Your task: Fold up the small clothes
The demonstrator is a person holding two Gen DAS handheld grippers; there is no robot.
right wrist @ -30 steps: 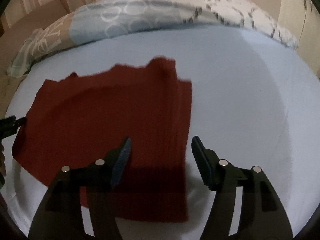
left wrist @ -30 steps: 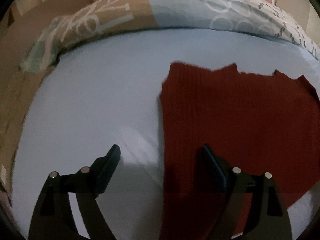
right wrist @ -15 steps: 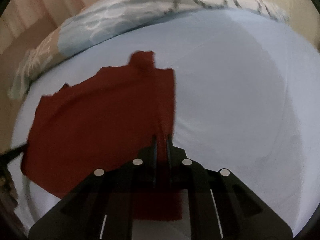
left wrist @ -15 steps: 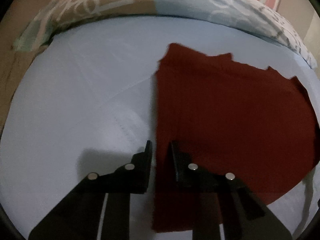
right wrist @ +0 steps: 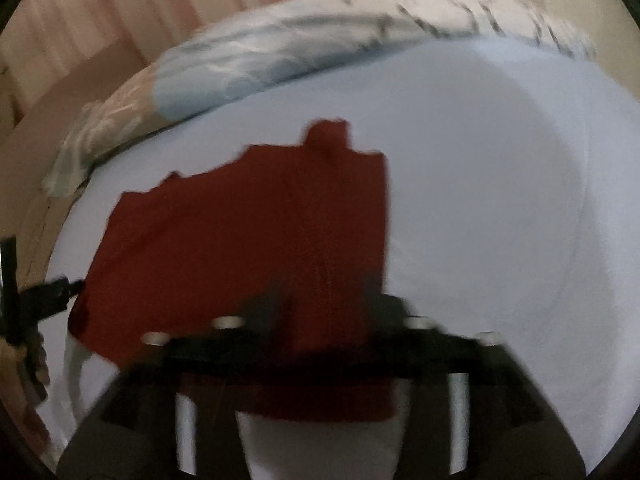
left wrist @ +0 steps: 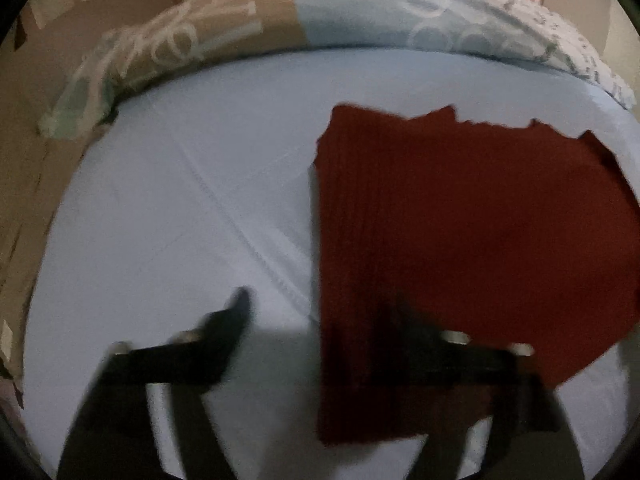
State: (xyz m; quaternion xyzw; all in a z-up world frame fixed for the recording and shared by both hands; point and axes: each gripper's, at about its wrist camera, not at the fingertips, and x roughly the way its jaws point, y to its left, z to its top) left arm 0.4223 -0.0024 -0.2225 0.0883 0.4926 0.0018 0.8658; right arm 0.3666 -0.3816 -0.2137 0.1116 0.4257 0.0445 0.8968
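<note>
A dark red knit garment [left wrist: 460, 232] lies flat on the light blue bed sheet [left wrist: 180, 220]; it also shows in the right wrist view [right wrist: 248, 240]. My left gripper [left wrist: 320, 308] is open above the garment's left edge, one finger over the sheet and one over the cloth. My right gripper [right wrist: 324, 304] is open above the garment's right near part, with cloth showing between its fingers. Both views are blurred by motion. The left gripper [right wrist: 48, 296] shows at the left edge of the right wrist view.
A patterned blue, brown and white quilt [left wrist: 320, 20] is bunched along the far side of the bed, and it also shows in the right wrist view [right wrist: 320, 48]. A striped pink wall [right wrist: 200, 0] stands behind it. The sheet [right wrist: 500, 200] stretches right of the garment.
Half a second ago both grippers were nearly shut at the garment's side edges. Now both have opened wide and drawn back a little. The garment lies flat as before.
</note>
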